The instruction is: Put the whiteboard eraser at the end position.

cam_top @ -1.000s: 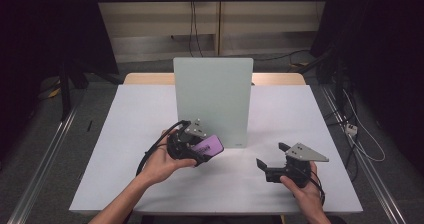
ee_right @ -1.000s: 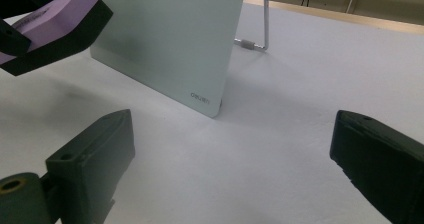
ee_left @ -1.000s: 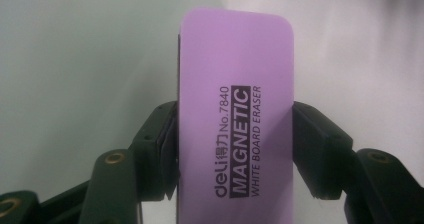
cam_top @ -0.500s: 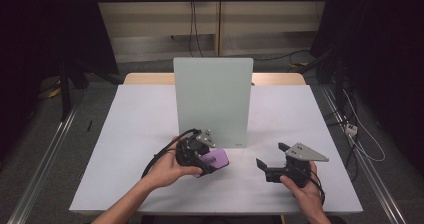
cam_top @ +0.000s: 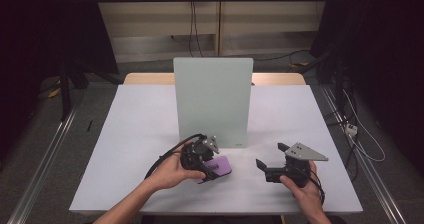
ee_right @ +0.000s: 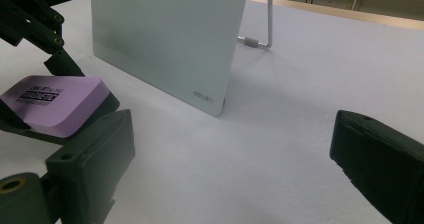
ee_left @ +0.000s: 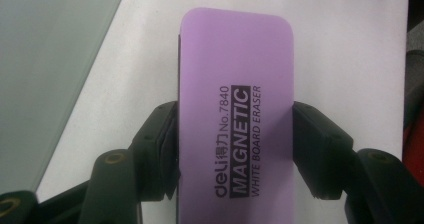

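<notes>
Left claw (cam_top: 212, 170): clamped on the purple eraser (cam_top: 218, 167) across its narrow sides, both jaws pressed to its edges in the left gripper view; label facing up.
Eraser: low over the tabletop (cam_top: 140, 134), just near of the upright whiteboard (cam_top: 212, 101), left of centre; whether it touches the tabletop cannot be told.
Change: a second ago the eraser sat higher, close against the board's lower face; now it is pulled nearer and lower, away from the board.
Meaning: the wiping pass looks finished, or the eraser is being set down.
Right claw (cam_top: 270, 164): jaws wide apart, empty, resting near right, unmoved.
</notes>
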{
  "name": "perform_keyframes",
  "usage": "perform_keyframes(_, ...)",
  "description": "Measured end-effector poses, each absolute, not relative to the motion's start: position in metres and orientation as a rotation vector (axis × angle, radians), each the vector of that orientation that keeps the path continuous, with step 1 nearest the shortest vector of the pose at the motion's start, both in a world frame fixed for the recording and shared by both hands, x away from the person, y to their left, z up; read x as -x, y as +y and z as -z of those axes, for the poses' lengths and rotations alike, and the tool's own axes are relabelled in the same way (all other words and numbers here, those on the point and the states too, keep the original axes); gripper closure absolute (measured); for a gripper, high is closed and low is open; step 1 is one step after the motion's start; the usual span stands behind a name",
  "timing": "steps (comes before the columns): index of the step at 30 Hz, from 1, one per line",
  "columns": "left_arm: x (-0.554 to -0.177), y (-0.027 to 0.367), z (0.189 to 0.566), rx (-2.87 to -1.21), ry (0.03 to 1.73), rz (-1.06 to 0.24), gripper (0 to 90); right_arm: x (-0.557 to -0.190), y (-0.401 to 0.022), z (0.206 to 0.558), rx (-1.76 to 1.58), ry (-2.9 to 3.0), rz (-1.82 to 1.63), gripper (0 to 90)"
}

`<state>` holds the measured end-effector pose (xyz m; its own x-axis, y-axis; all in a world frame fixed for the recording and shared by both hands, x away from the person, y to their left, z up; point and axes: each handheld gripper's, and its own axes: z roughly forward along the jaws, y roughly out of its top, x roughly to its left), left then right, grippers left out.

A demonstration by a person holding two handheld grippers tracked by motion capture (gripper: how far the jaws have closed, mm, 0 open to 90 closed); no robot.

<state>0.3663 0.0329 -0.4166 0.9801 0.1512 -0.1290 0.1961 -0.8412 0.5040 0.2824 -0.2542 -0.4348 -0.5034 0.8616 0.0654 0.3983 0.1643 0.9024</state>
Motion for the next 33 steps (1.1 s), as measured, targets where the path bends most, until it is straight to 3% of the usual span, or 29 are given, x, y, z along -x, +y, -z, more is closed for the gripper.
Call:
perform_keyframes(27, -0.364, 0.025, 0.431, -2.598, 0.249, 0.044, 38.8, -0.282, -0.255, 0.435, -1.188, 1.986, -1.324, 4.3)
perform_keyframes(33, -0.363, 0.022, 0.433, -2.592, 0.255, 0.033, 29.5, -0.283, -0.255, 0.436, -1.186, 1.987, -1.319, 4.3)
